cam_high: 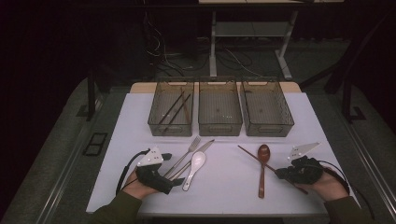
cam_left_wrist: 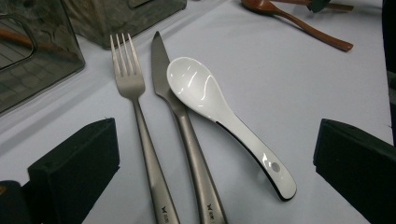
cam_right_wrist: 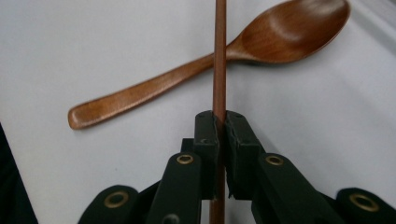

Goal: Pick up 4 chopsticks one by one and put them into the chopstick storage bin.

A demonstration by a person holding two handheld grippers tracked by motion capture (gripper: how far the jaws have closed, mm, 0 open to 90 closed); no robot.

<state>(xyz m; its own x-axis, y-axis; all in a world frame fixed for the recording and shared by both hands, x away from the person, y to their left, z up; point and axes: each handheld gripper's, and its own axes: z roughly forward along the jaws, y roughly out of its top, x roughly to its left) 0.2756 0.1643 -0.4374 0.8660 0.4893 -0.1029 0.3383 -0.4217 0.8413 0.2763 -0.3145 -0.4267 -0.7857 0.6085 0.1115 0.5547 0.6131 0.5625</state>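
The right hand-held gripper [cam_right_wrist: 219, 128] is clamping a brown chopstick [cam_right_wrist: 219, 56] that is crossing a wooden spoon [cam_right_wrist: 243, 56] just ahead on the white table [cam_high: 224, 182]. The left hand-held gripper [cam_left_wrist: 215, 154] is standing apart around a fork [cam_left_wrist: 140, 121], knife [cam_left_wrist: 180, 116] and white spoon [cam_left_wrist: 219, 112]. Dark floor is surrounding the table.

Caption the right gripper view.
Right tool shut on thin brown wooden chopstick lying across brown wooden spoon.
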